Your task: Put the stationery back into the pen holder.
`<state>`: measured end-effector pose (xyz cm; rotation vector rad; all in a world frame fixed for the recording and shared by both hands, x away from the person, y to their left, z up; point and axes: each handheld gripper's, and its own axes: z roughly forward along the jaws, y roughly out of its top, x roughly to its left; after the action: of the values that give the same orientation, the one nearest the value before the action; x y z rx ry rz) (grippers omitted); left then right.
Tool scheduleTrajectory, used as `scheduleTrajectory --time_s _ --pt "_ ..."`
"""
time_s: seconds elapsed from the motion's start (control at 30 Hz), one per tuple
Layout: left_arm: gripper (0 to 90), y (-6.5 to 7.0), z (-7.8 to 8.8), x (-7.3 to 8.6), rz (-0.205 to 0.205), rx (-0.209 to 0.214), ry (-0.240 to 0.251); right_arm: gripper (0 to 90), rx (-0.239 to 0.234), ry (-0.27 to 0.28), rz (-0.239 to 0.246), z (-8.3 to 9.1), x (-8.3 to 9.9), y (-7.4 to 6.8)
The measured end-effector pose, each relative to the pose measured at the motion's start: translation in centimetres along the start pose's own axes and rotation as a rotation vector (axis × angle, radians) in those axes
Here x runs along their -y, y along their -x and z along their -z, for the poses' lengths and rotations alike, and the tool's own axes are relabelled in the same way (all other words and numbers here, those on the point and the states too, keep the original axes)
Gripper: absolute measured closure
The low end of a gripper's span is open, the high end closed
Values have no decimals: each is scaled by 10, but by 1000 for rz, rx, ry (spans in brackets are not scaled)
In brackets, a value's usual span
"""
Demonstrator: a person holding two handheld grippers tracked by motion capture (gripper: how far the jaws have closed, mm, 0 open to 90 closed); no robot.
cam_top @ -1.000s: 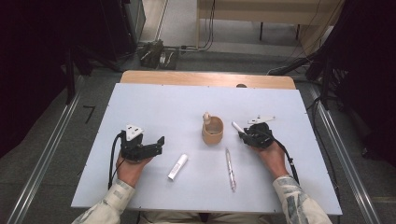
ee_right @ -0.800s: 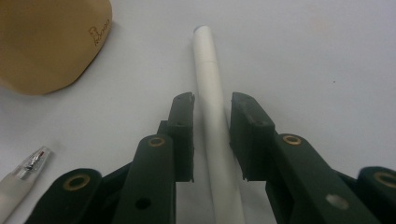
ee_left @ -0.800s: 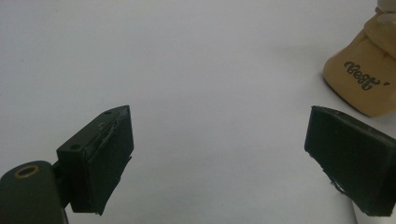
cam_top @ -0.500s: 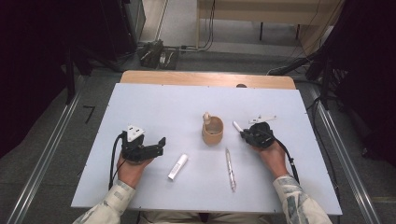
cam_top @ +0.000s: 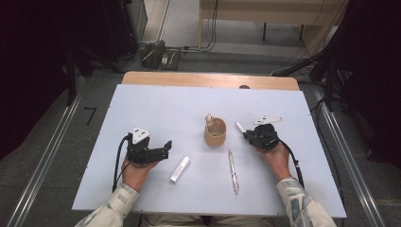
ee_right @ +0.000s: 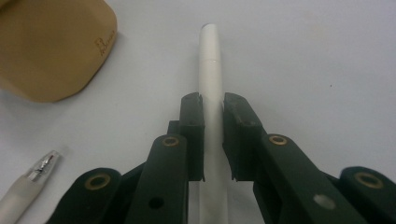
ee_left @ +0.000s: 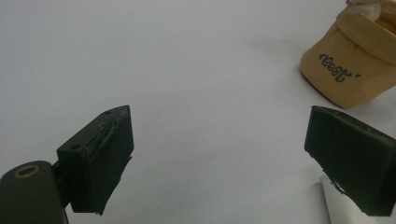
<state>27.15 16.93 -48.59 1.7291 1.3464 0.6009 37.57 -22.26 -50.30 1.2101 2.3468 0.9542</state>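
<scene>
The right gripper has just closed its jaws on a white pen lying beside the cup. The left gripper rests wide open, holding nothing, on the table.

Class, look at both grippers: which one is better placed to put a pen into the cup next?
Right, probably. The right gripper is already shut on the white pen, close beside the tan cup. The left gripper is open, holding nothing.
</scene>
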Motion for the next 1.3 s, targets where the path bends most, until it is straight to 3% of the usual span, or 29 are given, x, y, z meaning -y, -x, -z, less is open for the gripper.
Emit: scheduleTrajectory --time_s 0.63,1.0,1.07,1.23,1.3 --pt "119 21 -4 -2 -14 83 -3 767 -73 115 -32 30 -7 -5" --pt "141 37 -7 -6 -25 143 2 767 -152 206 -24 50 -17 -23" --pt "144 39 -9 -7 -8 160 1 767 -160 208 -28 51 -17 -23" --pt "171 44 -14 -8 -9 197 -1 767 -192 232 -45 52 -18 -26" --pt "173 46 -15 -8 -5 200 0 767 -189 239 -29 53 -19 -28"
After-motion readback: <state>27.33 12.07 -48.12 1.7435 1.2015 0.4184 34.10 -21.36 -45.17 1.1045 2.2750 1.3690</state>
